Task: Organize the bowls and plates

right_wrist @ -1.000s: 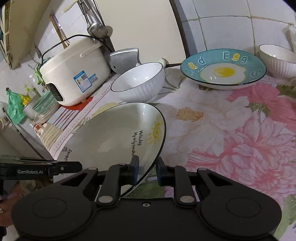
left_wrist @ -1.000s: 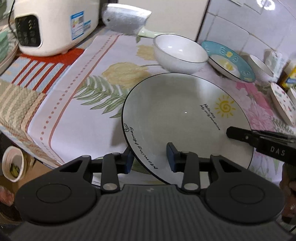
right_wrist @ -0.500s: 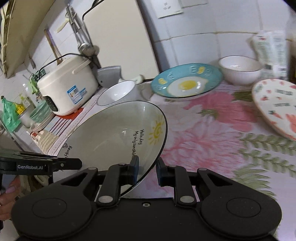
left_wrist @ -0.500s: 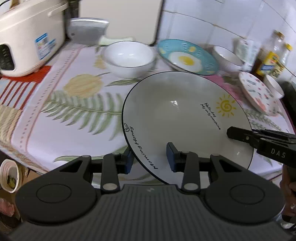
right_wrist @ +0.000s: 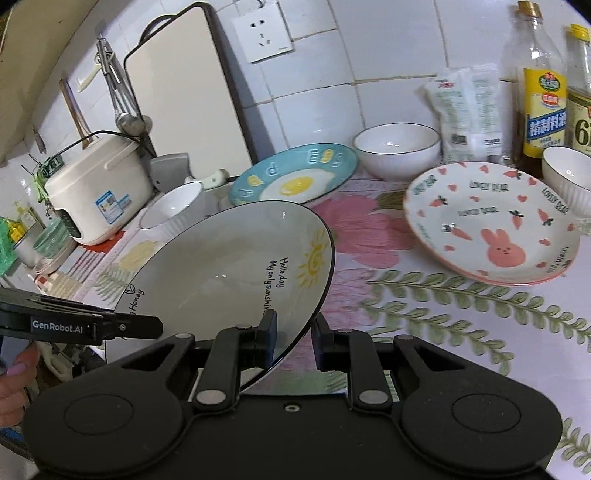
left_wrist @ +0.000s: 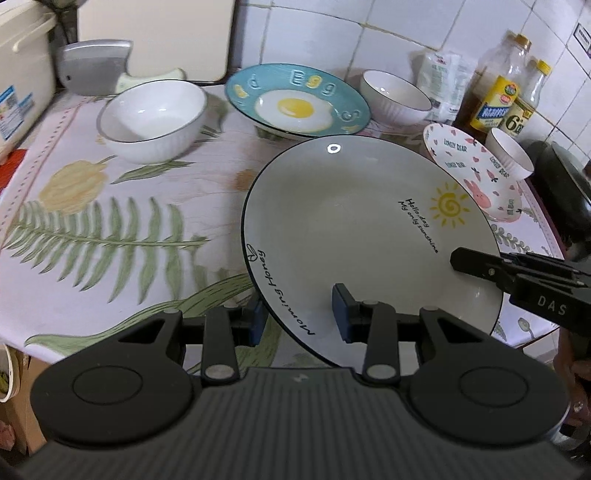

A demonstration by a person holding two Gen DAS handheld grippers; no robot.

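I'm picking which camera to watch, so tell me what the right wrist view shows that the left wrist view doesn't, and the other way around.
Only the right wrist view shows the wall socket, the hanging utensils and the whole rice cooker.

Only the left wrist view shows the yellow flower print and the dark pan at the far right.

Both show the sun plate held by the left gripper and right gripper, the egg plate, the bunny plate, white bowls and oil bottles.
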